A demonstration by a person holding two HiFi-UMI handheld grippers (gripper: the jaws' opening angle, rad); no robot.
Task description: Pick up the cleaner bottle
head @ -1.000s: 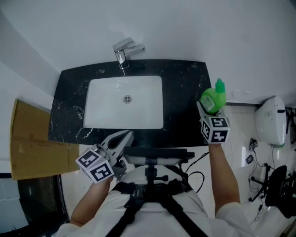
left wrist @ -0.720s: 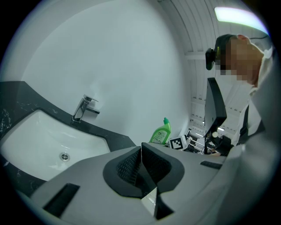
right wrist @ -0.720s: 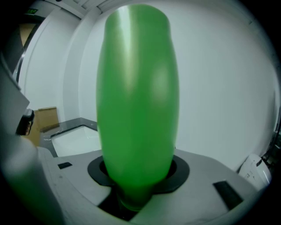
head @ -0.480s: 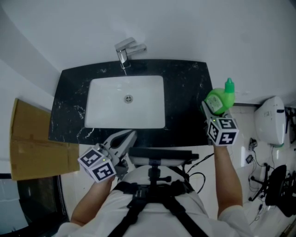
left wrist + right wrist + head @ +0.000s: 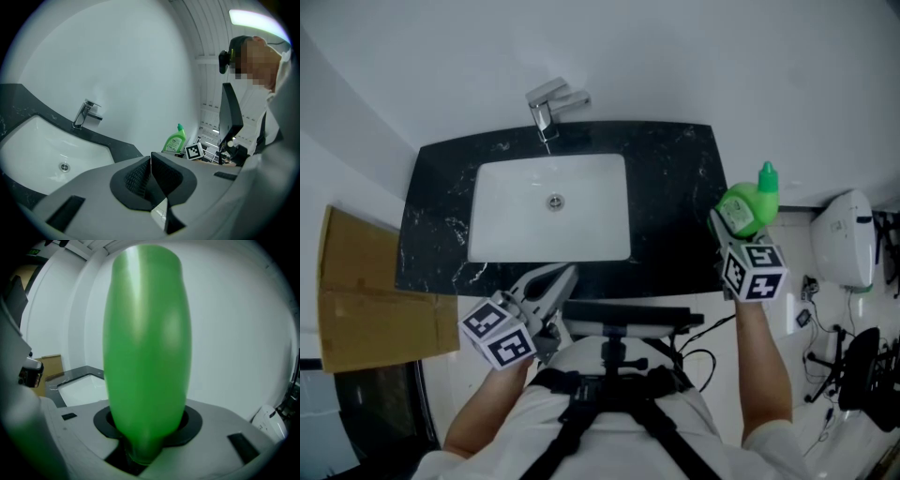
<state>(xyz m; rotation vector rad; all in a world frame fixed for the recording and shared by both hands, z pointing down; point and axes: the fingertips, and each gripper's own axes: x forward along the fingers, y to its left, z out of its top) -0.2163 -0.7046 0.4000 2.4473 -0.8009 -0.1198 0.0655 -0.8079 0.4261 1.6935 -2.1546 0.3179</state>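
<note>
Right claw (image 5: pixel 734 219): clamped on the cleaner bottle (image 5: pixel 750 199), jaws partway in, one on each side of the lower body. The right gripper view is nearly filled by green plastic, and the base sits down in the throat between my jaws. The claw points slightly downward.

Bottle position: held out at the desk's (image 5: pixel 675 178) right edge, towards the front right corner, overlapping that edge in the head view. The green cap (image 5: pixel 767 174) points away from me and to the right, and the pale label faces up towards the head camera. I cannot tell how far the base is clear of the black stone. My marker cube (image 5: pixel 755 272) sits just behind the bottle, on my side.

Left claw (image 5: pixel 151 174): closed, pads meeting along one seam, nothing between them. It is held level at the desk's front edge, left of centre, aimed across the basin (image 5: pixel 551 208) towards the far right.

Desk: dark marbled top, with the white rectangular basin set in the left and middle parts. A chrome tap (image 5: pixel 548 105) stands at the back edge behind the basin.

Surroundings: flat brown cardboard (image 5: pixel 356 291) lies on the floor beyond the desk's left edge.

From the left gripper view, the bottle stands upright past the desk's far corner, with the right claw's marker cube just beside it.
</note>
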